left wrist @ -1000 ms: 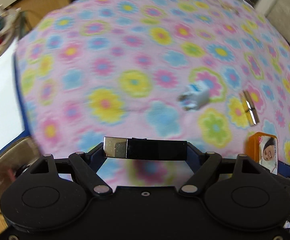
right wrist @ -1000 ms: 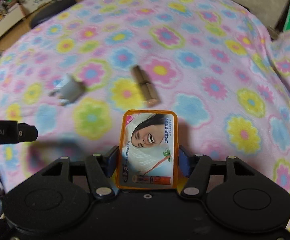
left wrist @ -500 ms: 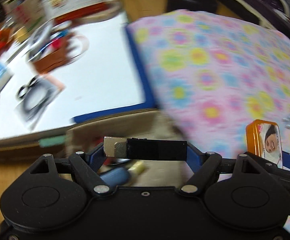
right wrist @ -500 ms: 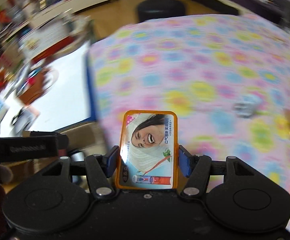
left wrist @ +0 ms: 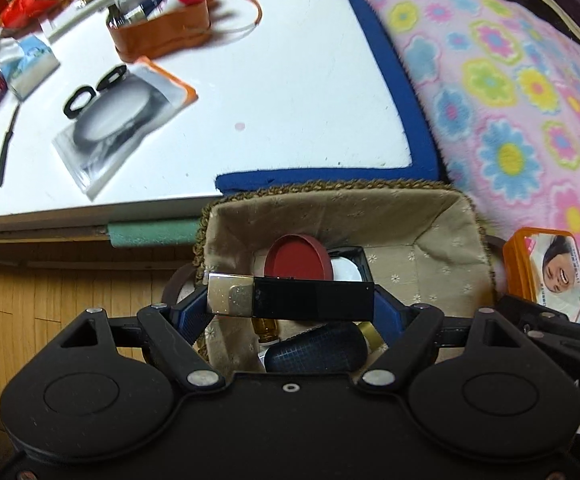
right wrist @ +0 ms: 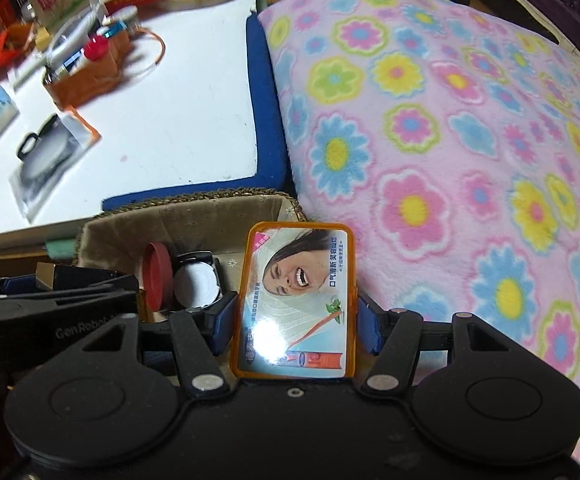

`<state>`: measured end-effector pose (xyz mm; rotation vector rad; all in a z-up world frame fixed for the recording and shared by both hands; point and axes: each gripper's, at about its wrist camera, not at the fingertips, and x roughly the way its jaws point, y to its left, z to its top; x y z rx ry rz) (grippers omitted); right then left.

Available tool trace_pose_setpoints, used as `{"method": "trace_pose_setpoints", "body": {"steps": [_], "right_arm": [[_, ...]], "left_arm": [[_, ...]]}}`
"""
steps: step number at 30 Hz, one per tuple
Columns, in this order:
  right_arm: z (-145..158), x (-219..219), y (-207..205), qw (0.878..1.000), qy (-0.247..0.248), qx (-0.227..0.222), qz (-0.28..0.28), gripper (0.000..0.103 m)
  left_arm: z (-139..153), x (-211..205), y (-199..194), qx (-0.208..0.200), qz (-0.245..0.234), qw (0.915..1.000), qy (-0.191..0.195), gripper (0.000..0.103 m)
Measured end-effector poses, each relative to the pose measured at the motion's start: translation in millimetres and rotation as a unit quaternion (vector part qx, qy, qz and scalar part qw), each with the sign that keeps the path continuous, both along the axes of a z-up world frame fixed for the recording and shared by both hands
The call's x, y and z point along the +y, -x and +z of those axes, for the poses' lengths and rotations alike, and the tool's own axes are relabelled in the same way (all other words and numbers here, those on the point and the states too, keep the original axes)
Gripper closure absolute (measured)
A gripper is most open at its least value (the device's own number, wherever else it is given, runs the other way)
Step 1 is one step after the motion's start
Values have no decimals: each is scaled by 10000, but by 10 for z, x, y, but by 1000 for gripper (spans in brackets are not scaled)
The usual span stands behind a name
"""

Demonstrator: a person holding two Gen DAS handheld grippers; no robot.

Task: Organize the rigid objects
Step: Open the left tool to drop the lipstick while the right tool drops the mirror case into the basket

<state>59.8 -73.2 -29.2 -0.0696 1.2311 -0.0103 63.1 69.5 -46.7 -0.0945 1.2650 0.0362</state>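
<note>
The left gripper (left wrist: 291, 299) has its jaws clamped endwise on a black and gold bar (left wrist: 290, 295), held crosswise over a lined wicker basket (left wrist: 442, 216). The right gripper (right wrist: 294, 322) grips an orange tin (right wrist: 294, 300) by its sides, just right of the basket. Inside lie a red lid (left wrist: 296, 258) and other small things. Behind stand a white desk (left wrist: 269, 80) and a flowered blanket (right wrist: 450, 140).

basket (left wrist: 430, 216): near part hidden behind black bar (left wrist: 290, 300) | amber bottle (left wrist: 265, 326): mostly covered | table clutter (right wrist: 69, 60): blurred
</note>
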Motion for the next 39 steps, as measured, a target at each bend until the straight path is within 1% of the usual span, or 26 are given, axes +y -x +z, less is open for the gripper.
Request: {"method": "trace_pose_setpoints", "body": {"steps": [3, 4, 5, 7, 9, 11, 12, 13, 15, 19, 22, 26, 39], "right_arm": [[-89, 76, -61, 9998, 145, 153, 62, 42], [-84, 82, -68, 9997, 176, 121, 75, 39], [-79, 90, -75, 9997, 229, 70, 66, 30], [-63, 72, -71, 9996, 293, 9, 32, 27], [-62, 26, -80, 9998, 173, 42, -9, 27], [-79, -14, -106, 9999, 74, 104, -89, 26], [-88, -34, -117, 9998, 26, 142, -113, 26], [-96, -48, -124, 9998, -19, 173, -132, 26], [-105, -62, -132, 9996, -75, 206, -160, 26], [-99, -24, -118, 9998, -24, 183, -115, 24], [-98, 9, -112, 9998, 65, 160, -81, 24], [-100, 1, -112, 9998, 50, 180, -89, 24], [-95, 18, -101, 9998, 139, 138, -107, 23]], "left_arm": [[-107, 42, -55, 233, 26, 9997, 101, 26], [-127, 58, -67, 280, 43, 9995, 171, 26], [-131, 64, -68, 296, 48, 9993, 214, 25], [-124, 63, -62, 270, 31, 9994, 217, 25], [-99, 58, -62, 193, 31, 9997, 136, 24], [-75, 44, -53, 80, 22, 10000, -15, 22], [-66, 37, -50, 24, 17, 9999, -100, 17], [-58, 30, -38, -26, 15, 9998, -174, 15], [-55, 25, -34, -64, -20, 9997, -233, 15], [-82, 30, -49, 3, -41, 9998, -170, 15], [-87, 24, -51, 12, -15, 9998, -199, 15], [-88, 23, -50, 26, -5, 9998, -191, 15], [-80, 50, -41, -19, 49, 9999, -115, 15]]}}
